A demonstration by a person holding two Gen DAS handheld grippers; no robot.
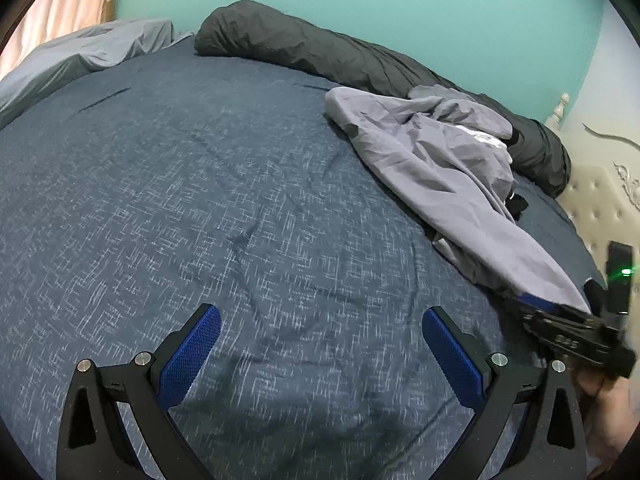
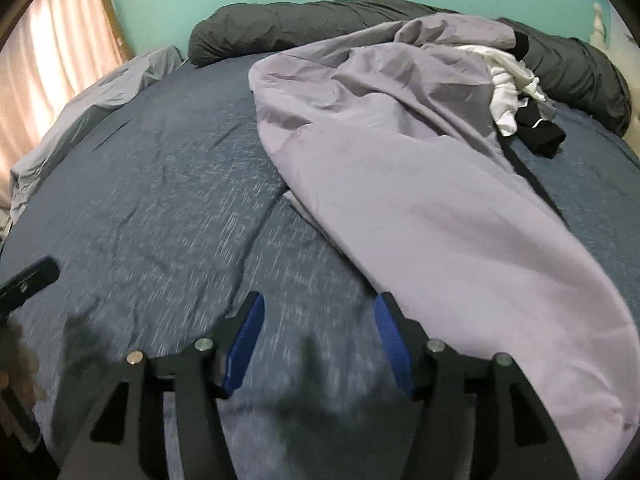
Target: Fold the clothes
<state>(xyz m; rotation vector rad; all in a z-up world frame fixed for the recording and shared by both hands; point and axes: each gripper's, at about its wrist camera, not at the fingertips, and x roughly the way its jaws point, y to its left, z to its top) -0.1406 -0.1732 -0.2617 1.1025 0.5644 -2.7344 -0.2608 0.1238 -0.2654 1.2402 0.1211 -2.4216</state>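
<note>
A crumpled lavender-grey garment (image 1: 436, 164) (image 2: 400, 168) lies on the right side of the dark blue bedspread (image 1: 200, 200) (image 2: 160, 184). One long end of it stretches toward the near edge. My left gripper (image 1: 320, 324) hovers open over bare bedspread, well left of the garment, with nothing between its blue pads. My right gripper (image 2: 318, 322) is open too. The garment's near end lies just right of its right finger (image 2: 394, 340), and the gap holds only bedspread. In the left wrist view the right gripper (image 1: 560, 328) shows at the garment's tip.
A rolled dark grey duvet (image 1: 304, 48) (image 2: 320, 20) runs along the teal wall. A grey sheet (image 1: 80, 52) is bunched at the back left. White cloth (image 2: 508, 88) and a black item (image 2: 540, 132) lie beside the garment. A padded headboard (image 1: 600, 200) borders the right.
</note>
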